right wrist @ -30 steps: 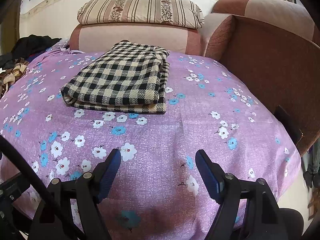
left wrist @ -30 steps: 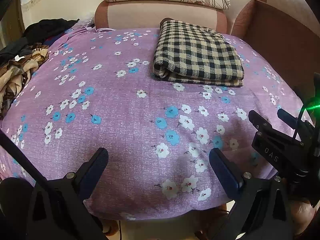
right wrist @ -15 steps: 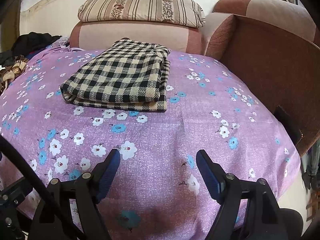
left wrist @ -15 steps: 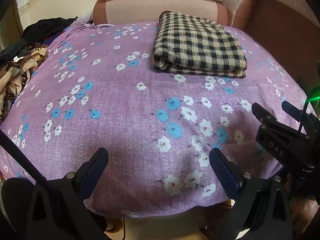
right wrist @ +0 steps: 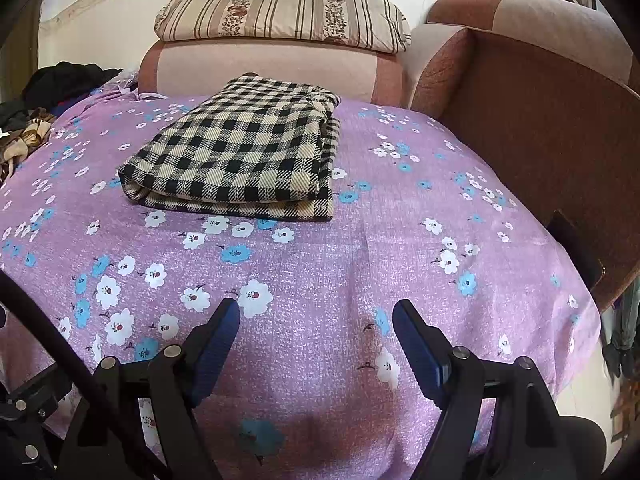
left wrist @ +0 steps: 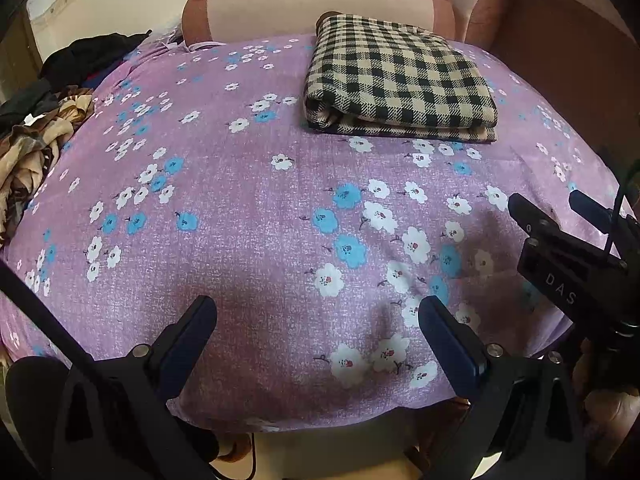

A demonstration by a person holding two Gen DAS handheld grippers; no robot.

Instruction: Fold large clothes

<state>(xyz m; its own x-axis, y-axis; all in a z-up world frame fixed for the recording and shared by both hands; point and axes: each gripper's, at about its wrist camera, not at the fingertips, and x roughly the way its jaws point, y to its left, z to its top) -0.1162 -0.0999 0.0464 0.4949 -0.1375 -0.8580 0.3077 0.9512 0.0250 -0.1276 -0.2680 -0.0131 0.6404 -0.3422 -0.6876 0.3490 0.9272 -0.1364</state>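
A black-and-cream checked garment point(left wrist: 400, 84) lies folded into a flat rectangle at the far right of a purple flowered sheet point(left wrist: 248, 208); it also shows in the right wrist view point(right wrist: 240, 160). My left gripper point(left wrist: 318, 320) is open and empty, low over the sheet's near edge. My right gripper point(right wrist: 316, 320) is open and empty, also near the front edge, well short of the garment. The right gripper's body shows at the right of the left wrist view point(left wrist: 576, 264).
A heap of unfolded clothes, black and brown-patterned point(left wrist: 44, 120), lies at the left edge of the sheet. A striped pillow point(right wrist: 284, 16) rests on a pink sofa back point(right wrist: 264, 68). A brown armrest point(right wrist: 540, 120) borders the right side.
Both grippers have drawn back toward the near edge of the sheet and the left one has tilted slightly. The folded garment has not moved. Both stay open.
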